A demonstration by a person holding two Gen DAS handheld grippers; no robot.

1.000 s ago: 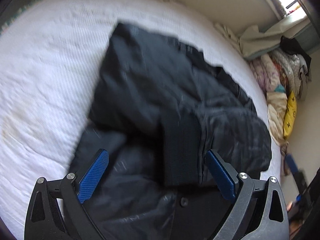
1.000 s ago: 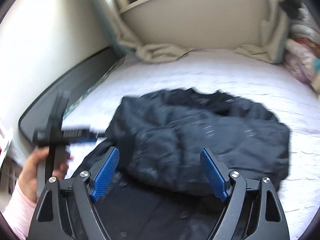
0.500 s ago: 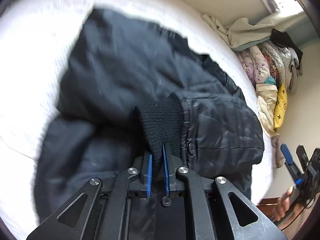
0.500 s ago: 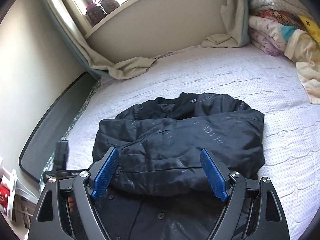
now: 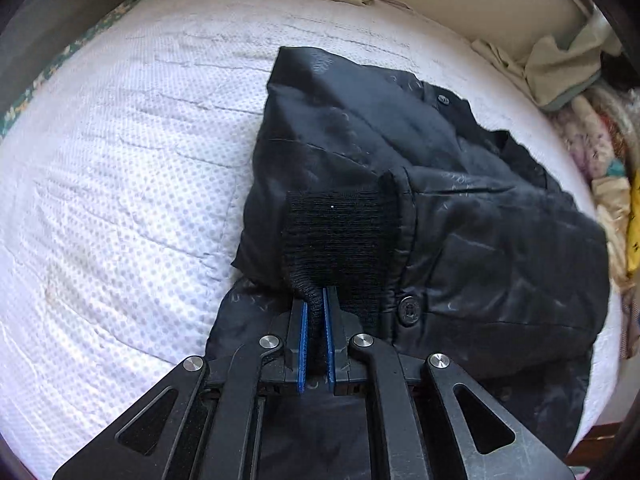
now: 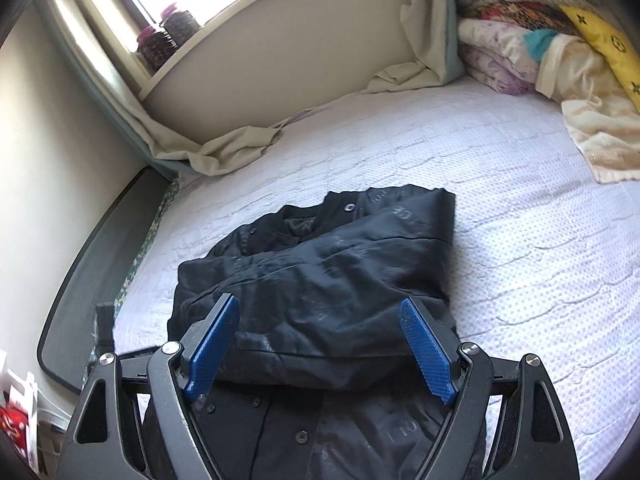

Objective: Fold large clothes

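Your left tool (image 5: 314, 308) has just clamped shut on the jacket's (image 5: 460, 216) knit cuff (image 5: 340, 236), right tool (image 6: 320, 344) hanging open and empty, so the sleeve fold can start.

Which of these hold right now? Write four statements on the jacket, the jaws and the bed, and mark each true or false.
1. The left gripper has its jaws shut on the knit cuff. True.
2. The right gripper grips the black jacket. False: its jaws stand open, holding nothing.
3. The jacket lies on the white bed cover. True.
4. The jacket is spread flat, sleeves out. False: it lies bunched and folded over.
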